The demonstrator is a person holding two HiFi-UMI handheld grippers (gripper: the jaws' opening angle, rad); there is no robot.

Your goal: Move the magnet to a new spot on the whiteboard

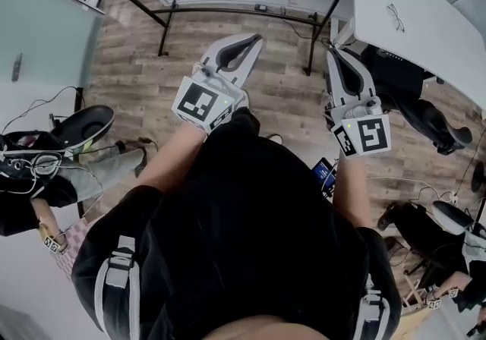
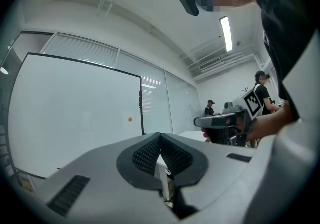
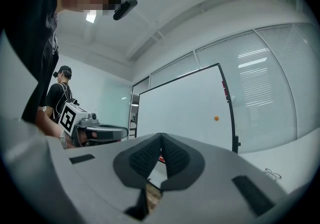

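Right gripper view shows the orange magnet (image 3: pixel 216 117) near the whiteboard's (image 3: pixel 180 110) right edge, far from my right gripper (image 3: pixel 161 137) and left gripper (image 2: pixel 160 137), both clamped on nothing; I judge it light, hard, slick, best pinched by its rim.

Matt grey plastic shells on the left tool (image 2: pixel 160 137), its pads (image 2: pixel 148 156) black, finely ribbed, rubbery-looking, and the right tool (image 3: pixel 161 137) is the same make. The whiteboard (image 2: pixel 75 113) is smooth white with a soft sheen, in a thin dark frame. The floor (image 1: pixel 129 58) is grainy brown wood planks, the counter (image 1: pixel 425 27) plain smooth white, the person's shirt (image 1: pixel 250 202) matt black cloth
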